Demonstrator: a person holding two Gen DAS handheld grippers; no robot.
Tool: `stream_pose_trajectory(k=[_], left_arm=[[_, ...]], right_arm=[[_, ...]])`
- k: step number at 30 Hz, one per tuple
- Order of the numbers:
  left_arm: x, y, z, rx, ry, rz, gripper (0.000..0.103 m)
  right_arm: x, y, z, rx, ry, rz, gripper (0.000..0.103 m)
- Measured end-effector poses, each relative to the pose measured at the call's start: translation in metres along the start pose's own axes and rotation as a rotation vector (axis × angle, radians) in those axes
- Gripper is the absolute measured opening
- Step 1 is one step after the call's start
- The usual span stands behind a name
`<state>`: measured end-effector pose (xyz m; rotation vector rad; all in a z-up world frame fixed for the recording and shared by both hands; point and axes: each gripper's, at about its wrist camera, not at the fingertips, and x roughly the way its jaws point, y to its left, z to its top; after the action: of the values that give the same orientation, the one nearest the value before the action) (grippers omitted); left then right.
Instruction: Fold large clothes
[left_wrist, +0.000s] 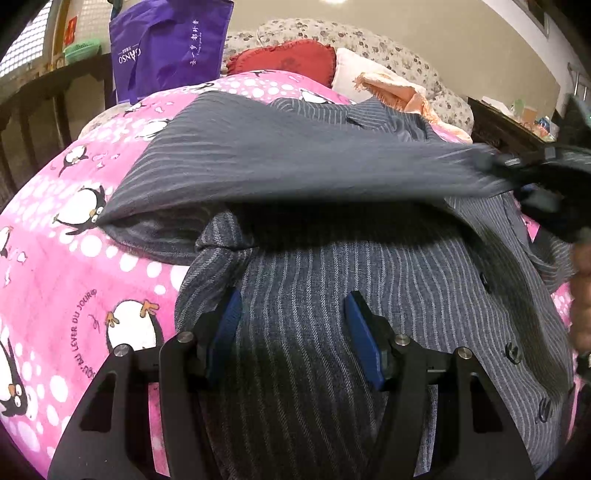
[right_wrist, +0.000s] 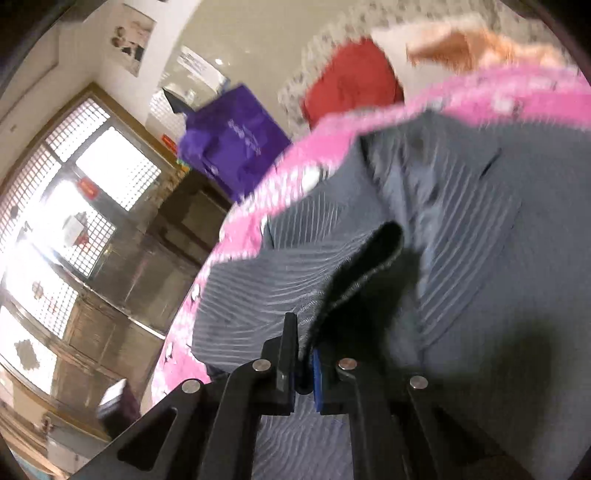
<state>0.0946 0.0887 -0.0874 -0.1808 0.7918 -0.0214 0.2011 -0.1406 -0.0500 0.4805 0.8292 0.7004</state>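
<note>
Two grippers work a grey pinstriped jacket (left_wrist: 369, 280) spread across a pink penguin-print blanket (left_wrist: 66, 266) on the bed. The left gripper (left_wrist: 293, 317) hovers over the jacket's lower body, its jaws spread wide with nothing between them. The right gripper (right_wrist: 303, 363) has its jaws pressed together, pinching a dark fold of the jacket, probably a sleeve or front edge, lifted across the garment. A red pillow (left_wrist: 291, 61) and a purple bag (left_wrist: 170, 44) sit beyond the jacket.
</note>
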Motion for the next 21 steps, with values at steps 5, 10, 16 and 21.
stream_pose_trajectory(k=[5, 10, 16, 21], left_arm=[[0.001, 0.000, 0.000, 0.001, -0.001, 0.002, 0.058], [0.001, -0.002, 0.000, 0.005, 0.000, 0.008, 0.058], [0.001, -0.002, 0.002, 0.006, 0.006, 0.006, 0.059], [0.001, -0.003, 0.002, 0.014, 0.011, 0.009, 0.060]], right_arm=[[-0.072, -0.048, 0.002, 0.032, -0.001, -0.149, 0.006], [-0.108, -0.103, -0.023, 0.128, 0.041, -0.249, 0.006], [-0.115, -0.128, -0.039, 0.158, 0.040, -0.344, 0.006], [-0.124, -0.135, -0.040, 0.205, 0.038, -0.333, 0.006]])
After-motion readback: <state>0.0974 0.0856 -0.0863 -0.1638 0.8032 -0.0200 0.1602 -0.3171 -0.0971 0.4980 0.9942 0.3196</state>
